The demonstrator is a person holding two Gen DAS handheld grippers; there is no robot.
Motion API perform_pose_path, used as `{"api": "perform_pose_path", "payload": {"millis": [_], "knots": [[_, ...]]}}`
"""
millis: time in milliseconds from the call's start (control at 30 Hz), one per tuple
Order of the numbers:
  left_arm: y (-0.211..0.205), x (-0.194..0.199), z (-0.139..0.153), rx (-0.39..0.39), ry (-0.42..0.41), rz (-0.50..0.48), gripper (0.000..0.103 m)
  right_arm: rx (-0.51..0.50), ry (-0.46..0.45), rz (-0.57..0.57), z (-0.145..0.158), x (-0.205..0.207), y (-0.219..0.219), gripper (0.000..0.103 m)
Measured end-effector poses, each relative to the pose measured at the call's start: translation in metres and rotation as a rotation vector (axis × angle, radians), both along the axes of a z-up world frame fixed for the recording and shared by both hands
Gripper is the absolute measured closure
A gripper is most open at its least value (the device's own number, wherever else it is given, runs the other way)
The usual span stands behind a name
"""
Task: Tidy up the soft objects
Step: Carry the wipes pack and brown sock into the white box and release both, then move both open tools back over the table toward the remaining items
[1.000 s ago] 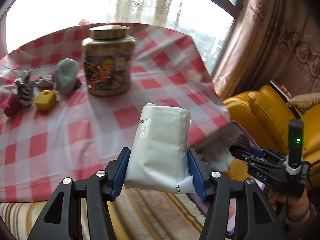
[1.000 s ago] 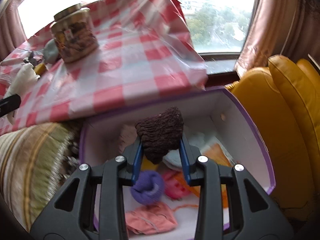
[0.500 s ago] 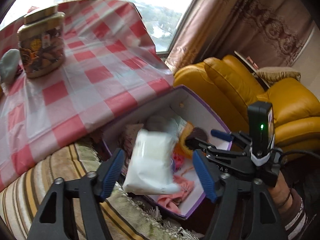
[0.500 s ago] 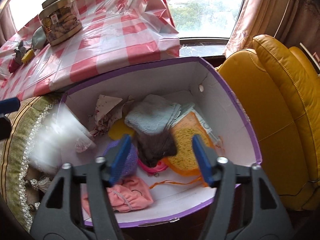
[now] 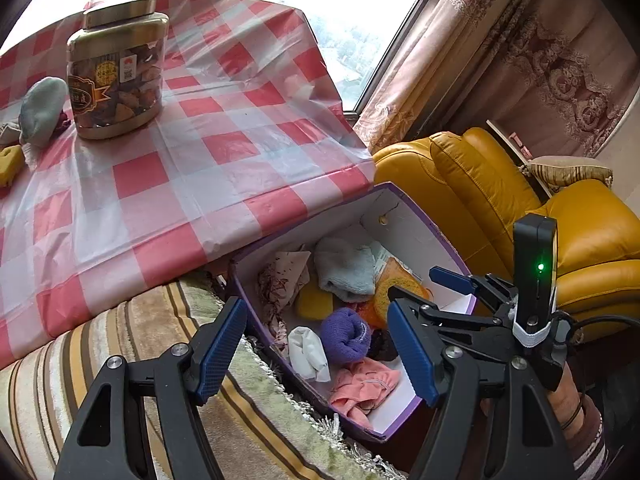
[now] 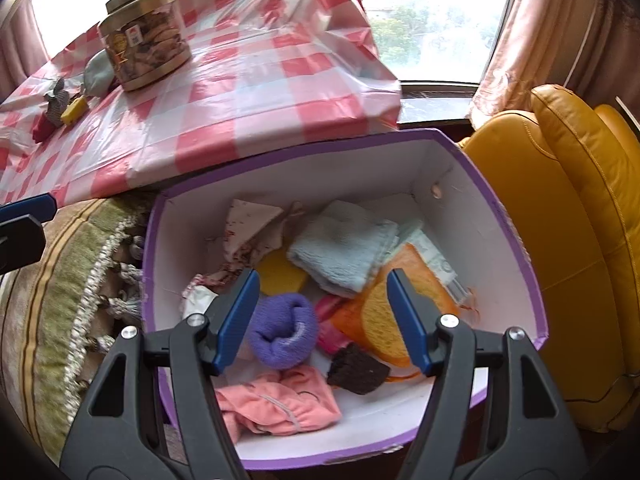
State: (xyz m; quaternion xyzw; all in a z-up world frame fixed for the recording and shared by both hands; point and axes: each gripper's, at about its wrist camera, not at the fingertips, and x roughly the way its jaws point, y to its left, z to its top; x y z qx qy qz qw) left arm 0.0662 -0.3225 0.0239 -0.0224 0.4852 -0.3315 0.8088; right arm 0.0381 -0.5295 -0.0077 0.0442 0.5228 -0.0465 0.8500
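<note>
A white box with a purple rim sits below the table edge, holding several soft items. My left gripper hangs open over the box's near side with nothing between its pads. A white packet lies loose in the box below it. My right gripper is open above the box's middle. A dark brown knit piece rests on the box floor beside a purple rolled sock. A pink cloth, a pale blue towel and orange sponges also lie inside.
The checked red and white table carries a gold-lidded jar, a pale blue soft item and a yellow sponge at its left. A striped cushion borders the box's left; a yellow leather armchair stands to its right.
My left gripper swung from the table to over the box and opened, dropping the white packet in. The right gripper opened and the dark knit piece fell into the box.
</note>
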Motion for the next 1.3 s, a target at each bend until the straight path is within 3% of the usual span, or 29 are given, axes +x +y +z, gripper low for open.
{"api": "perform_pose_path", "payload": {"millis": [133, 467, 633, 967, 1300], "knots": [[0.017, 0.007, 0.005, 0.001, -0.026, 0.057, 0.029, 0.023, -0.022, 0.024, 0.008, 0.01, 0.022, 0.034], [0.071, 0.039, 0.007, -0.016, -0.012, 0.213, 0.029, 0.083, -0.08, 0.21, 0.023, 0.017, 0.109, 0.027], [0.105, 0.051, 0.013, 0.006, -0.051, 0.309, 0.029, 0.086, -0.053, 0.227, 0.017, 0.024, 0.121, 0.027], [0.176, 0.071, 0.003, 0.016, -0.035, 0.482, 0.029, 0.009, -0.08, 0.313, 0.022, 0.047, 0.155, 0.026], [0.264, 0.083, -0.001, 0.025, -0.032, 0.655, 0.029, 0.021, -0.131, 0.39, 0.046, 0.09, 0.198, 0.02]]}}
